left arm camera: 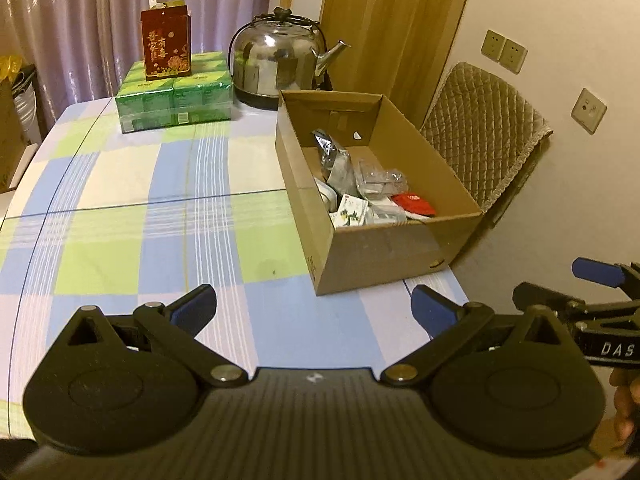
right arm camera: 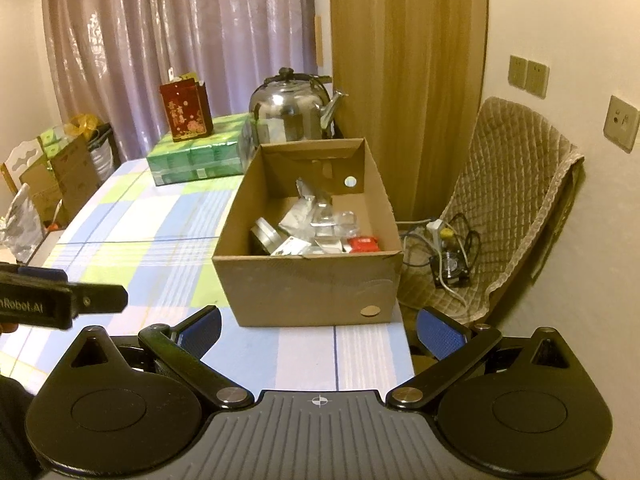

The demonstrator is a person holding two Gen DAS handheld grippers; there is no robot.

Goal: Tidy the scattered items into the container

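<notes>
Both wrist cams sit low near the table edge, facing the cardboard box (left arm camera: 384, 248) (right arm camera: 312, 280); left one's further left.

Your open cardboard box (left arm camera: 384, 252) sits upright at the table's right edge. Inside, you have a silver foil pouch (left arm camera: 330, 152), clear plastic wrappers (left arm camera: 380, 184), a red packet (left arm camera: 414, 204) and a white-green carton (left arm camera: 352, 214).
</notes>
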